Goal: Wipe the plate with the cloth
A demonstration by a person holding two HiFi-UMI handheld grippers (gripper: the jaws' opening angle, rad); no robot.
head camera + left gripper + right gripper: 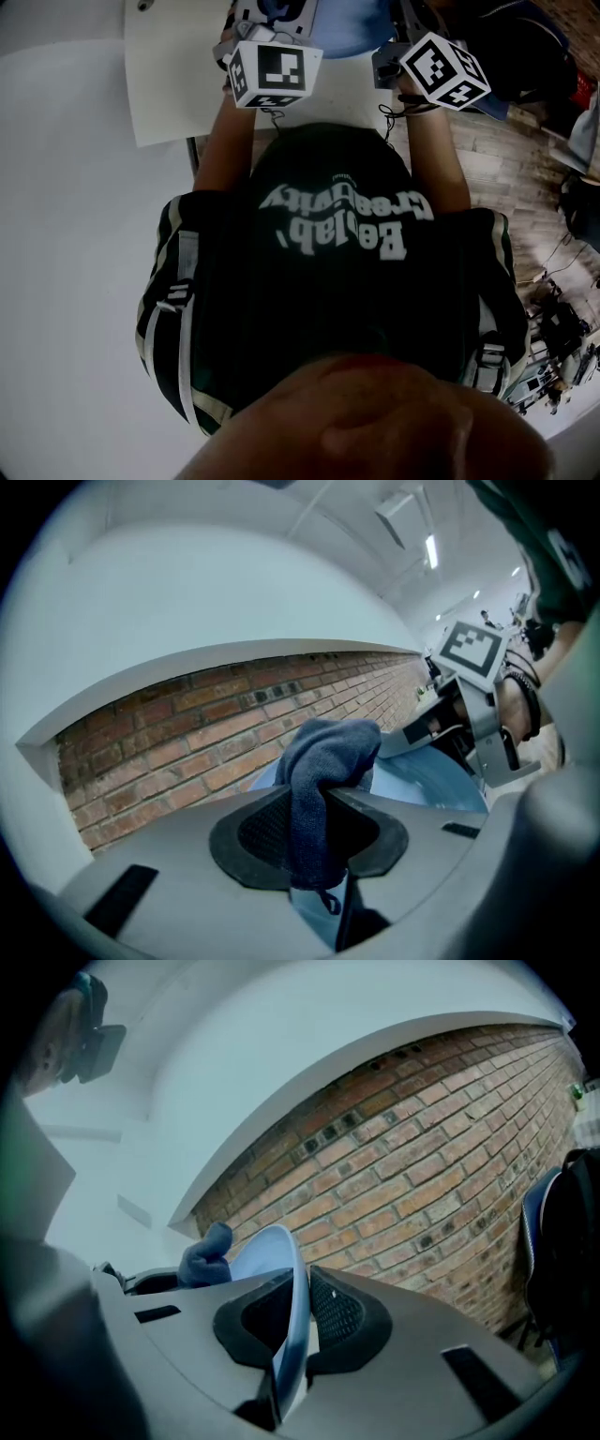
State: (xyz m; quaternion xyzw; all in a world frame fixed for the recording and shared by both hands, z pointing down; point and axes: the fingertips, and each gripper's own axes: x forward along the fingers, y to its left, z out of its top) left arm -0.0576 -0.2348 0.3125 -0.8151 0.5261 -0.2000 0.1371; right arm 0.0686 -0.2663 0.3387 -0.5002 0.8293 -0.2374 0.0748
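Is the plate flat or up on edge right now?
On edge: the right gripper view shows the blue plate upright, its rim clamped in the right gripper.

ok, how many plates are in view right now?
1: a light blue plate, held on edge between the jaws of the right gripper. The person's torso blocks much of the head view, so others may be hidden.

I read this as indoor lab or office-type workspace, not home. Exposed brick wall [216, 733] on far side, under smooth white curved soffit [234, 592]. Strip ceiling lights [431, 550] run far right, giving open-plan look. White desk [178, 84] stands on wood plank floor [497, 159]. Tangle of cables and equipment [562, 342] on floor, near right.
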